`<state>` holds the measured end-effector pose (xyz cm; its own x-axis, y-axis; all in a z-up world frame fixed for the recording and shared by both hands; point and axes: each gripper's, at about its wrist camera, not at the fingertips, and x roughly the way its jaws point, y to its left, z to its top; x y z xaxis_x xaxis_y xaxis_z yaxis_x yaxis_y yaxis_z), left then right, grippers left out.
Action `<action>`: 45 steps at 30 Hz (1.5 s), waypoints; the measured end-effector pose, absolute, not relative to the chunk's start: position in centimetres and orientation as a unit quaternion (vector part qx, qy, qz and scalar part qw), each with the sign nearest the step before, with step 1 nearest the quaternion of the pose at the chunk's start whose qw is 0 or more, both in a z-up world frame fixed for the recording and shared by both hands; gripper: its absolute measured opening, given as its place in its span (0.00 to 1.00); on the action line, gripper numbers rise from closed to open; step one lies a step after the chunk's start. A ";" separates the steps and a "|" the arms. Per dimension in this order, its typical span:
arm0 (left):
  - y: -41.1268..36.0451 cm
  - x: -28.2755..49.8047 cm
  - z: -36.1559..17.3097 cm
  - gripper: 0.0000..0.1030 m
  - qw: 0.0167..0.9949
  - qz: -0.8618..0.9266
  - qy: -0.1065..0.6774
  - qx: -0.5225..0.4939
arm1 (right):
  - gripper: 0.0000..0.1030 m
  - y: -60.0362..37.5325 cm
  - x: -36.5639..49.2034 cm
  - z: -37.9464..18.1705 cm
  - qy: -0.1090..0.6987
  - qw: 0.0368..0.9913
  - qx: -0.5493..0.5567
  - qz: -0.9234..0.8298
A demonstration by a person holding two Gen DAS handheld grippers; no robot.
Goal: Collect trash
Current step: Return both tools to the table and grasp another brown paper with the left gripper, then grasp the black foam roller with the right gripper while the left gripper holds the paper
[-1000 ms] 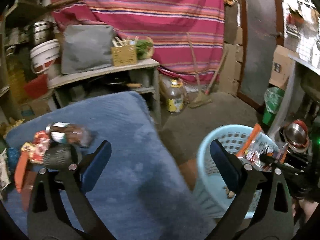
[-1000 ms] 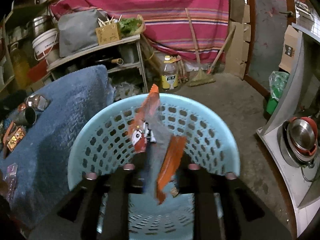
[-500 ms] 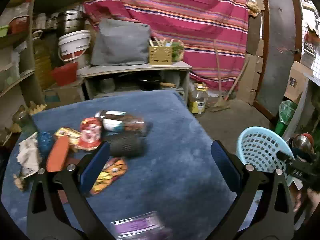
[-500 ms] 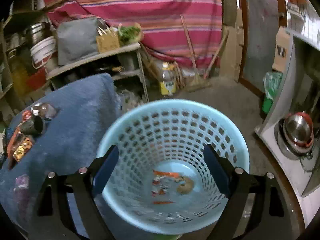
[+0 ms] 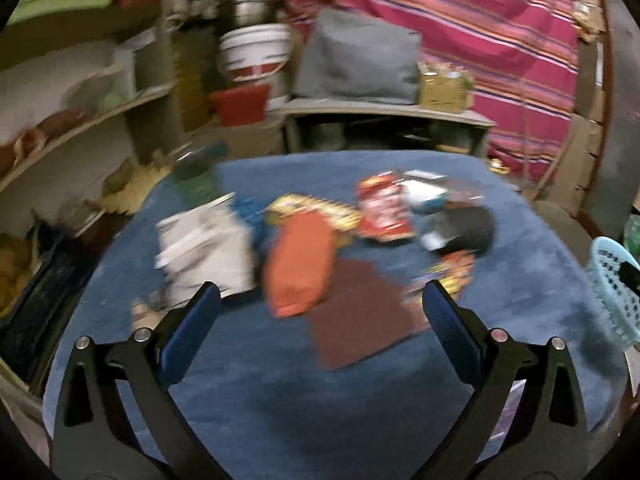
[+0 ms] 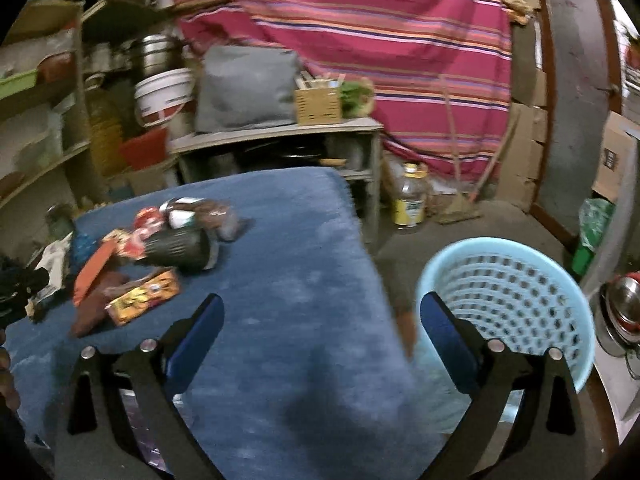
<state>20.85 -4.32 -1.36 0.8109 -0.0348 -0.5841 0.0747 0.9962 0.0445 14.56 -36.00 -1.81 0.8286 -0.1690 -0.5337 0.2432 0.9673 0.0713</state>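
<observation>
Right, trash: a blurred heap of wrappers on the blue cloth [image 5: 540, 264], with an orange packet [image 5: 298, 268], a maroon packet [image 5: 356, 316], a red wrapper [image 5: 382, 210], a white bag [image 5: 206, 254] and a dark bottle [image 6: 180, 248].
Left gripper [image 5: 320, 308]: fingers spread wide, nothing between them, hovering over the cloth just short of the orange and maroon packets.
Right gripper [image 6: 320, 322]: wide open too, empty, above the cloth's edge.
Basket [image 6: 508, 304]: pale blue, on the floor beside the cloth.
Backdrop: striped curtain [image 6: 380, 40], white bucket [image 6: 162, 96].
</observation>
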 end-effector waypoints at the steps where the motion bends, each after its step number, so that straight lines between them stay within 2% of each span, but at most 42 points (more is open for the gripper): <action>1: -2.9 21.0 -1.8 0.95 0.950 -0.021 0.310 0.029 | 0.94 -34.8 14.9 -1.9 0.272 0.955 0.064 -0.102; 7: 4.3 21.8 -3.8 0.95 0.948 0.031 0.316 0.014 | 0.94 -30.0 16.2 -2.5 0.275 0.956 0.047 -0.087; 14: 7.7 23.3 -5.8 0.94 0.943 0.051 0.330 0.010 | 0.94 -26.0 18.0 -3.1 0.288 0.954 0.025 -0.076; 18: 8.8 24.1 -7.1 0.81 0.936 0.037 0.350 0.014 | 0.94 -24.7 19.1 -3.6 0.297 0.951 0.007 -0.080; 20: 9.2 24.6 -7.6 0.77 0.933 0.025 0.360 0.006 | 0.94 -24.5 19.5 -3.8 0.302 0.950 0.008 -0.082; 26: 10.0 25.4 -8.4 0.38 0.922 -0.006 0.386 -0.021 | 0.94 -24.1 20.4 -4.1 0.311 0.946 0.011 -0.085; 33: 10.5 23.4 -7.2 0.37 0.937 0.026 0.348 0.001 | 0.94 -23.1 21.1 -4.1 0.313 0.947 0.002 -0.078; 39: 12.2 22.2 -5.8 0.37 0.945 0.047 0.322 -0.031 | 0.94 -22.2 21.7 -4.2 0.315 0.946 -0.007 -0.073; 45: 11.8 22.4 -6.0 0.37 0.945 0.048 0.323 -0.023 | 0.94 -21.3 23.2 -4.7 0.334 0.940 -0.012 -0.071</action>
<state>22.39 11.79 -5.99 0.7873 0.0762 -0.6119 -0.1064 0.9942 -0.0130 23.22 -21.31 -4.75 0.7665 -0.1419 -0.6264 0.1258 0.9896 -0.0702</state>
